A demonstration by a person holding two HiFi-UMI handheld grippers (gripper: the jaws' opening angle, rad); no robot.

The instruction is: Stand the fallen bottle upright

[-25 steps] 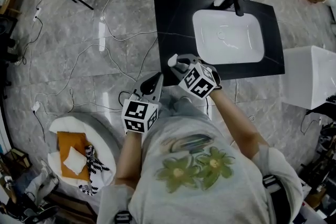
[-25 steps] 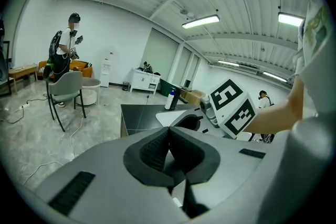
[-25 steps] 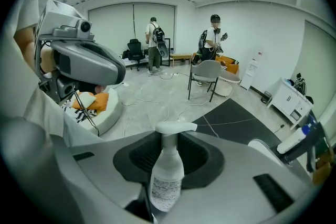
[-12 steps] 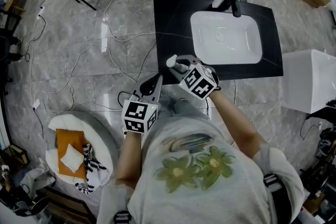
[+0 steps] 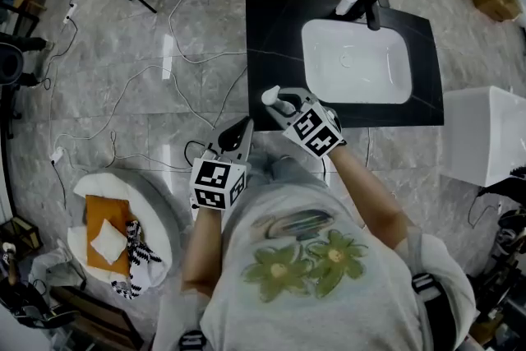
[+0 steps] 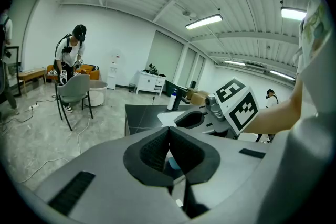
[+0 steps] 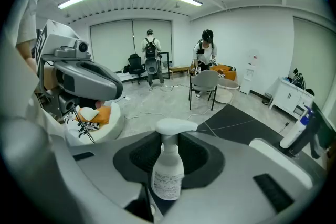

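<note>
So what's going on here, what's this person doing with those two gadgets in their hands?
A person stands by a black counter with a white sink, holding a two-jaw gripper in each hand. The right gripper is closed on a white spray bottle, which sits upright between its jaws near the counter's corner and does not seem to be set down yet. The left gripper is shut and empty beside it.

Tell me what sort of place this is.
Likely a lab or workshop with a mock washroom corner: a white rectangular sink basin in a free-standing black counter, and loose white cables across the grey marble floor.
</note>
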